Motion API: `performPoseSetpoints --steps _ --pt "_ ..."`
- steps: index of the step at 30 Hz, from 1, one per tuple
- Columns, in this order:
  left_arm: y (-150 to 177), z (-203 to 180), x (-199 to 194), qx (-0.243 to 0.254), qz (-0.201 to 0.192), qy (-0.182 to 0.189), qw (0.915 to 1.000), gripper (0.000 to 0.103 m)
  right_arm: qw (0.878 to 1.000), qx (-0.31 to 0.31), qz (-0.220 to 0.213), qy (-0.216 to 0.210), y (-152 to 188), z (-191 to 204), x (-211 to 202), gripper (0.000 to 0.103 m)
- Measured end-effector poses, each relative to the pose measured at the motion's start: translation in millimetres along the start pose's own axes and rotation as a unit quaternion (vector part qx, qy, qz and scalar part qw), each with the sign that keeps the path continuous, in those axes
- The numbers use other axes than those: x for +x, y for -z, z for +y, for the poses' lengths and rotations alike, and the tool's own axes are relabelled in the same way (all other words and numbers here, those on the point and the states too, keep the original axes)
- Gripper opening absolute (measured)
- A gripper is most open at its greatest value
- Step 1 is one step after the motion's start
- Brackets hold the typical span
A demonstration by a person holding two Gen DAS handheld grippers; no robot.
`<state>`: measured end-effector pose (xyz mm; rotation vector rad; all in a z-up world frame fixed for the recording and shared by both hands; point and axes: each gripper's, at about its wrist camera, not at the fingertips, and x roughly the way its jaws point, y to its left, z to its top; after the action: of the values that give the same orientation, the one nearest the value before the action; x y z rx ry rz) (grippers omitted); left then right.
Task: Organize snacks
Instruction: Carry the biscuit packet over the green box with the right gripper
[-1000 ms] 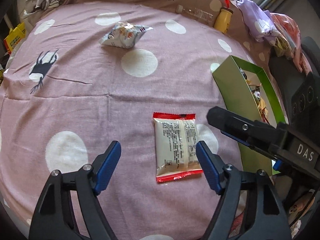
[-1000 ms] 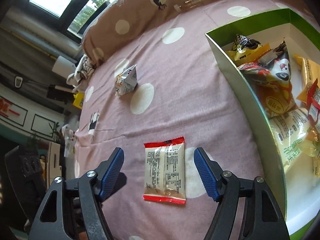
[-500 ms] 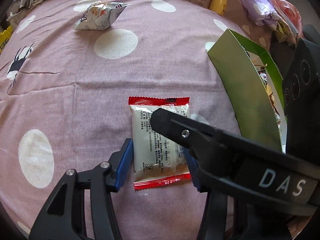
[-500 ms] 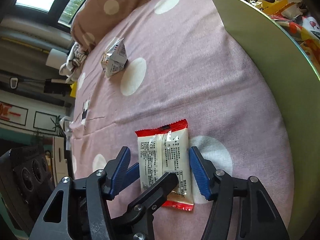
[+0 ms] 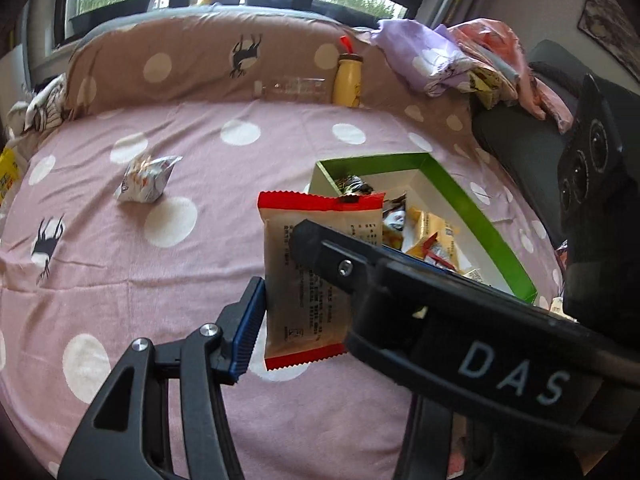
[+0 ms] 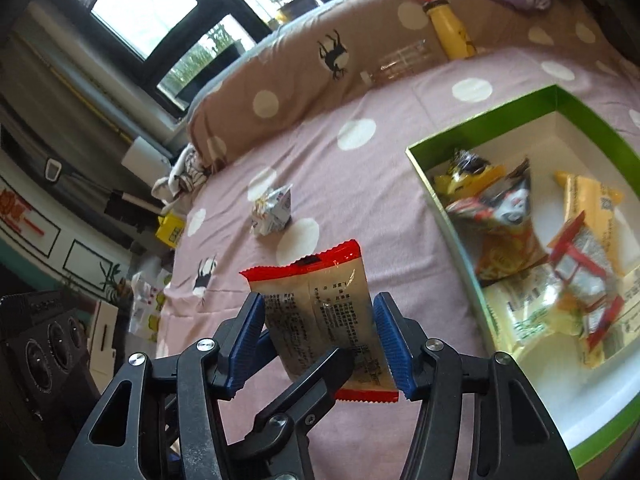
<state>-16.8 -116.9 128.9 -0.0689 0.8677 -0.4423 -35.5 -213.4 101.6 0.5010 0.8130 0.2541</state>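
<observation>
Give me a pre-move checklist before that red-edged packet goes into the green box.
1. Packet held: ok. The red-edged packet sits between the right gripper pads.
2. Left gripper also on the packet: cannot tell; its right finger is hidden.
3. Packet off the bedspread: ok, it is lifted.
4. Room in the green box: ok, bare white floor at its far end.
5. Path to the box: ok, nothing between packet and rim.
6. Remaining work: not ok, the crumpled white snack bag lies outside the box.
</observation>
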Motion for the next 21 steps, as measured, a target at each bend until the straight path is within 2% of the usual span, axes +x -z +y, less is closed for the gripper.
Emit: performPoseSetpoints --steps 5,12,21 --pt "-12.0 -36.9 0.1 0.047 -0.023 0.035 0.9980 0.049 0.998 0.031 -0.047 -0.018 -10.2 -24.5 -35.5 0.060" --pt "-23.8 -83.9 22.4 0.100 -0.018 0.063 0.9929 0.048 0.991 0.090 -0.096 -0.010 -15.9 -69.2 -68.9 0.060" --pt "-24.6 -113.4 63.3 0.106 0.022 0.106 0.9884 0.048 0.980 0.162 -0.115 0.030 -16.4 -121.6 -85.5 0.060"
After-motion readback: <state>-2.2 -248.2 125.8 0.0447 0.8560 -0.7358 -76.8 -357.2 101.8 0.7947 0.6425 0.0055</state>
